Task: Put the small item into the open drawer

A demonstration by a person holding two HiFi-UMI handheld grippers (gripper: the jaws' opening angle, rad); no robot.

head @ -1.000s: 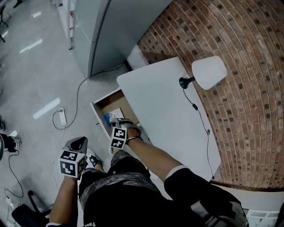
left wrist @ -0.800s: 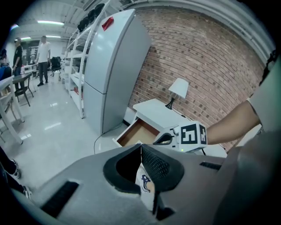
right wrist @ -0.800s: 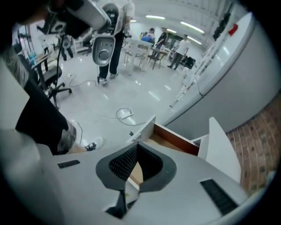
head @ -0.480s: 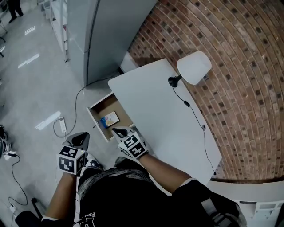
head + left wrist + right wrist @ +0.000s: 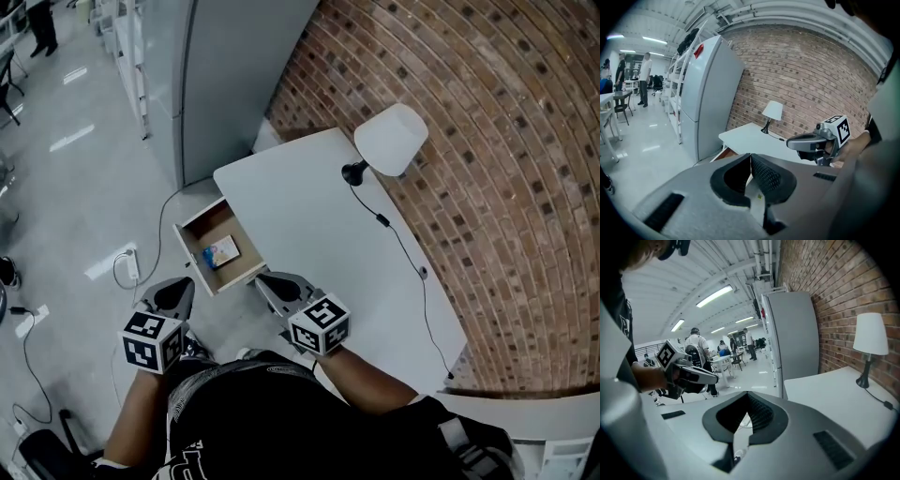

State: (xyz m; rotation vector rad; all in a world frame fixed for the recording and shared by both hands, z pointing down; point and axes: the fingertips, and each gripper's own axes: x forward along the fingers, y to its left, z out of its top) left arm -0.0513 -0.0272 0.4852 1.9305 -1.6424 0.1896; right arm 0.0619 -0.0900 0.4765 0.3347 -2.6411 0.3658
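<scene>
A pale, glossy floor (image 5: 66,178) filled the left of the head view, and a curved-looking red brick wall (image 5: 487,169) filled the right. A tall grey fridge (image 5: 225,66) stood at the far end against the wall. Just near of it, a white table (image 5: 319,225) ran along the bricks. The person, in a dark top, stood at the near edge of the view with a gripper in each hand.

A wooden drawer (image 5: 194,232) stood pulled out from the table's left side, open to the camera. A white-shaded lamp (image 5: 391,139) stood on the table's far right corner, and its black cord (image 5: 405,251) trailed along the tabletop toward the near end.

The left gripper (image 5: 181,286) hung over the floor, near and left of the drawer. Its own view showed the two jaws pressed together with nothing between them. The right gripper (image 5: 263,278) was just near of the drawer's near corner, at the table's edge, and pointed toward the drawer. Its jaws were also fully closed and empty. Neither gripper touched the drawer or the table.

The small item (image 5: 221,251), a flat blue and white pack, lay on the drawer's bottom, toward the near side and close to the table. A white power strip (image 5: 131,265) lay on the floor left of the drawer, with a thin cable (image 5: 164,211) curving from it toward the fridge.
</scene>
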